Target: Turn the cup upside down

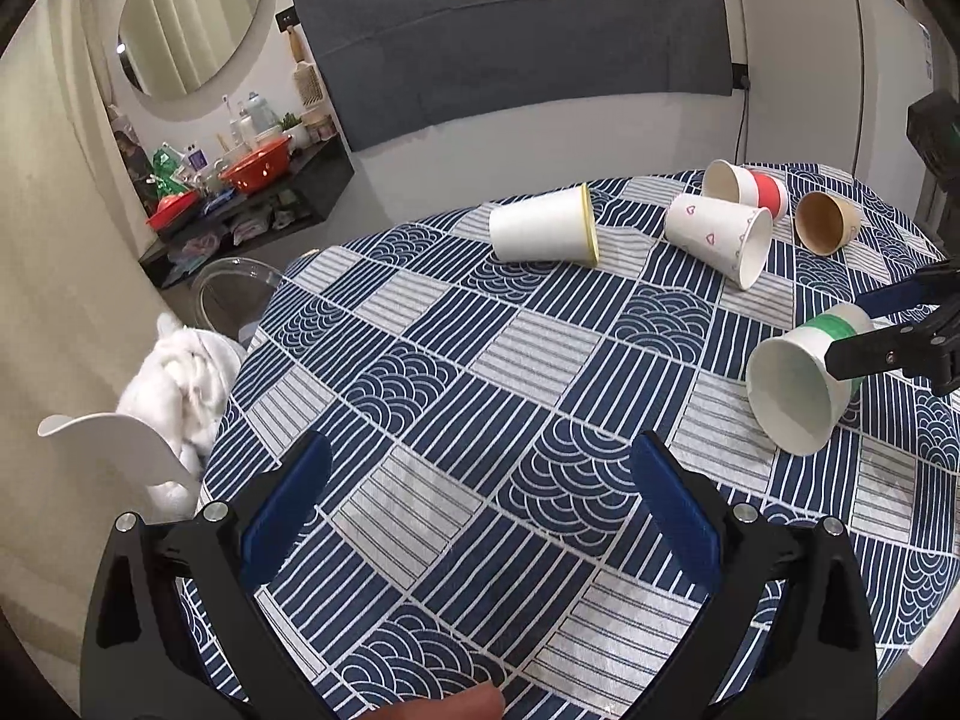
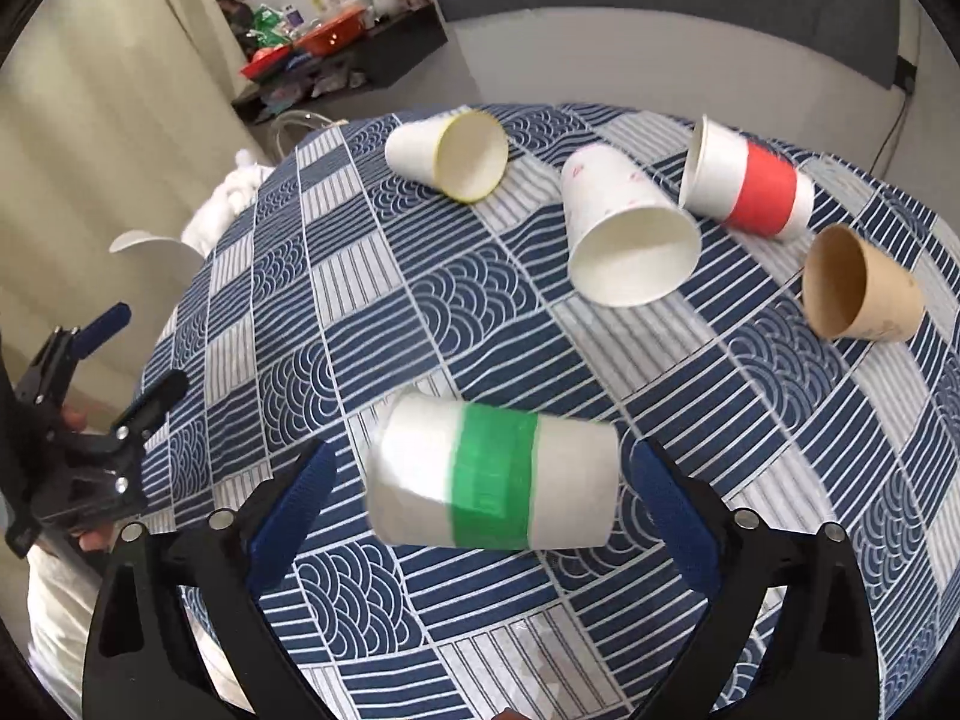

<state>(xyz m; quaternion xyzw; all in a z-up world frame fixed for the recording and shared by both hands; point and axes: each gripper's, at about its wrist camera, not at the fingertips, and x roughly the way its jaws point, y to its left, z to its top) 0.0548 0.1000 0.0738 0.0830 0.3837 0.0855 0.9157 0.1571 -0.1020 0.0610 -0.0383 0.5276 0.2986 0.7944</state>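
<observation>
The right tool (image 2: pixel 480 504) is spread wide around the green-banded cup (image 2: pixel 492 474), which lies on its side on the bench (image 2: pixel 540 360), fingers not touching it. The left tool (image 1: pixel 480 510) hangs released over bare cloth.

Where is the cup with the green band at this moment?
The green-banded cup lies on its side on the patterned tablecloth, between the open fingers of the right gripper, nearer than the other four cups.
</observation>
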